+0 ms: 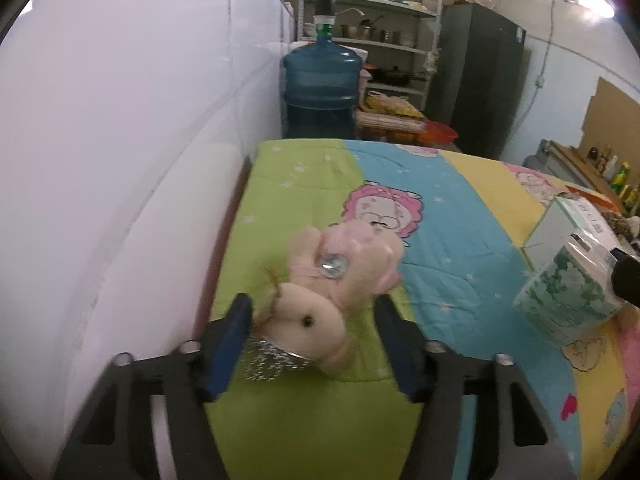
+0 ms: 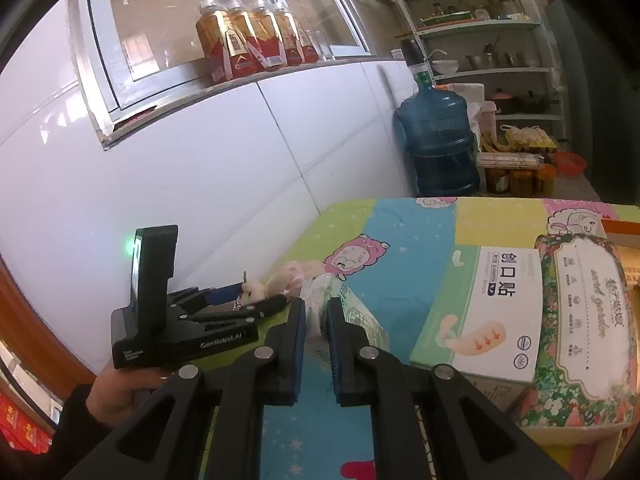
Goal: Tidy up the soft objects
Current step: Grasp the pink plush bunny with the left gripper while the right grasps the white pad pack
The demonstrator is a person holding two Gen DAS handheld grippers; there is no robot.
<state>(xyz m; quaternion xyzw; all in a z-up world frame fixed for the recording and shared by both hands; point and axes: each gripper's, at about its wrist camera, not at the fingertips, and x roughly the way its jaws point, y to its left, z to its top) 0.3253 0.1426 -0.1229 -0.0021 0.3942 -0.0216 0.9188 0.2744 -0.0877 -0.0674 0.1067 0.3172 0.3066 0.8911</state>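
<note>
Left gripper [image 1: 312,332] stood open around the plush [image 1: 336,280] on the quilt [image 1: 460,264] near the wall — not gripped; right gripper [image 2: 316,320] pinched a tissue pack [image 2: 352,312]. Sorting looked barely begun.

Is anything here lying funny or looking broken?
Nothing looks broken or spilled. The only odd thing is the little plush toy: it lies flopped on its side on the quilt's green stripe near the wall, between the left gripper's open fingers, instead of sitting up.
</note>
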